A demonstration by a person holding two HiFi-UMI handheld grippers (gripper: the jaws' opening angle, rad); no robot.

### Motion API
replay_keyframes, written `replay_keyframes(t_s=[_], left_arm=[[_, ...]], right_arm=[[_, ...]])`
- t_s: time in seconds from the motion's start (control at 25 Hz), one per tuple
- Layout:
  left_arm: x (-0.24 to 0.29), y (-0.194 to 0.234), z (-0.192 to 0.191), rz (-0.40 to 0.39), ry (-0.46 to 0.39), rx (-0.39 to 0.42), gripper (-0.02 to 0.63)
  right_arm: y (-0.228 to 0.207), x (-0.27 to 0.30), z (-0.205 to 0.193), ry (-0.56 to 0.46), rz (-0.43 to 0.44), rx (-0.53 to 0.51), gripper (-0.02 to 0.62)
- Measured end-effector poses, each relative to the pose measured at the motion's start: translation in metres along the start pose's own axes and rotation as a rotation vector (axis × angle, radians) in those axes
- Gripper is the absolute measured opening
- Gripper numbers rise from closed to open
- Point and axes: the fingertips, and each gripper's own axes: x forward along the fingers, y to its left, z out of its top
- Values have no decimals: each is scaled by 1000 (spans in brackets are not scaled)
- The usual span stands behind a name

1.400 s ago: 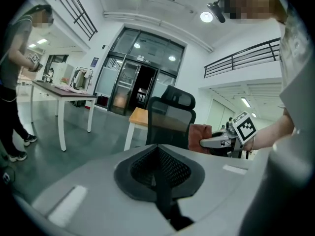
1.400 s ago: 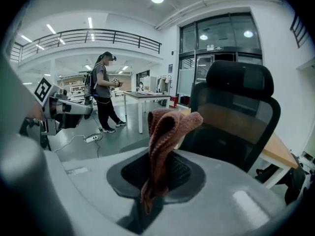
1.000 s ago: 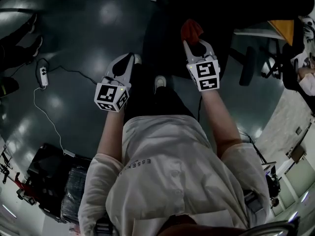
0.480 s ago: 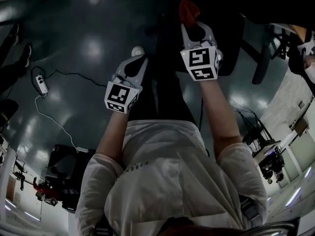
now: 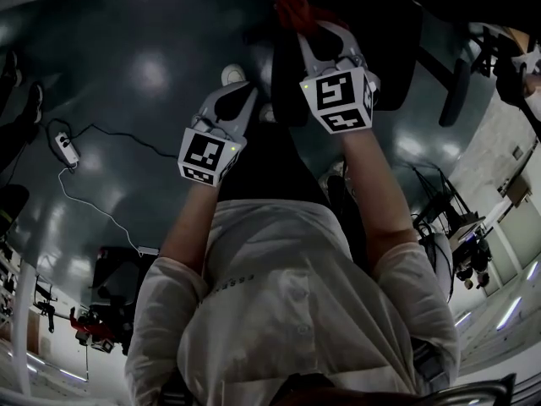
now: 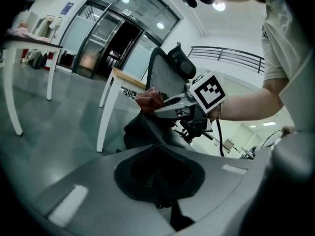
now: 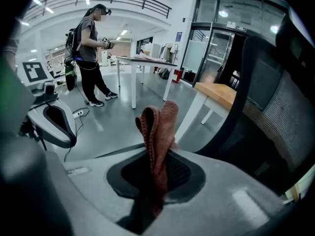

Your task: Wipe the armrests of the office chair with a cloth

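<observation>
The red cloth was pinched between the 2 jaws of the right gripper, its folded upper part standing up past the jaw tips and its lower end tucked down between the pads. It was held right beside the office chair, on the side facing the person. In the left gripper view the cloth hung over a dark lower part of the chair, but whether it touched could not be made out. The chair's mesh back and headrest rose just behind the cloth. The left gripper was held further from the chair than the right one and beside it, apart from it, with its jaws pressed together and nothing between them. Both grippers reached forward from the person's bare forearms, over a shiny grey floor. On the far side of the chair stood a table with a wooden top and white legs. Well away from the chair, a 2nd person in a grey shirt and dark trousers stood near a white table, and a white power strip with its cable lay on the floor.
</observation>
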Motion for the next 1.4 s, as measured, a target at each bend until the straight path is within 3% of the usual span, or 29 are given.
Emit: replay_keyframes(t_s=[0.52,1.2,1.4], left_arm=[[-27,-28,-16,39,-42,-28,17],[-66,-67,-62,136,-107,-39,17],[-58,-80,-66,142,-111,-41,17]], right_arm=[[48,-30,-15,-2,77,-20,41],[158,-101,-72,-24,214,-22,41],[184,-119,-90,-33,332,110,41]])
